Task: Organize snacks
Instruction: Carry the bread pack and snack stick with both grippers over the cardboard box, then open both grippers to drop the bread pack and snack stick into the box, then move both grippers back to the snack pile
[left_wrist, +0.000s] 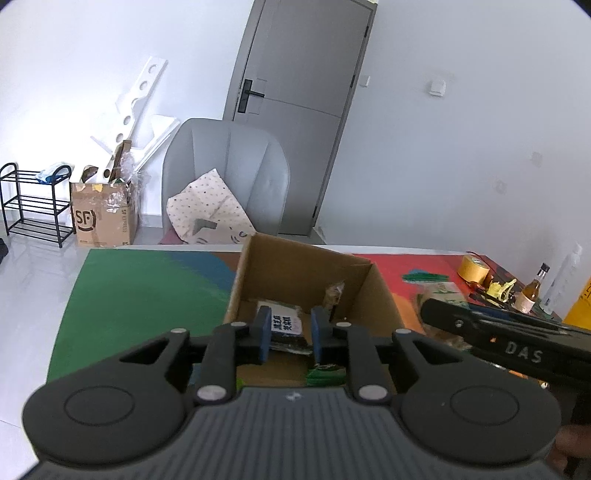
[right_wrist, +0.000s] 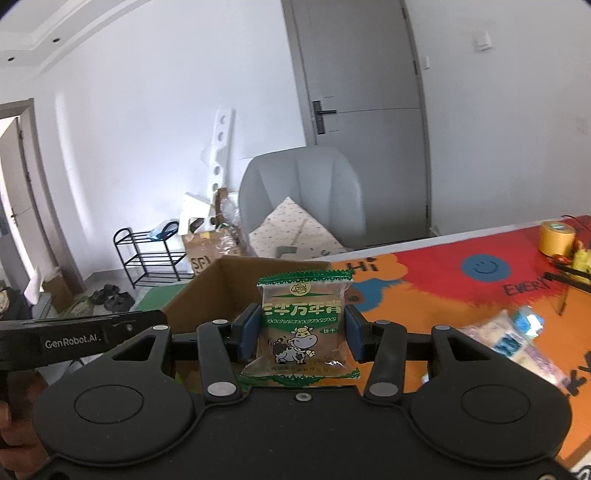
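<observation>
An open cardboard box (left_wrist: 306, 273) stands on the colourful table mat and also shows in the right wrist view (right_wrist: 210, 291). Inside lie a dark packet with a white label (left_wrist: 286, 325), a brown packet (left_wrist: 334, 293) and a green packet (left_wrist: 325, 374). My left gripper (left_wrist: 290, 332) is open and empty, just above the box's near part. My right gripper (right_wrist: 301, 328) is shut on a green-and-clear biscuit packet with a cartoon cow (right_wrist: 301, 325), held upright at the box's right side. That packet shows blurred in the left wrist view (left_wrist: 441, 291).
Blue-and-white snack packets (right_wrist: 517, 338) lie on the mat to the right. A yellow tape roll (right_wrist: 557, 238), a small bottle (left_wrist: 532, 290) and clutter sit at the far right edge. A grey chair (left_wrist: 225, 173) stands behind the table.
</observation>
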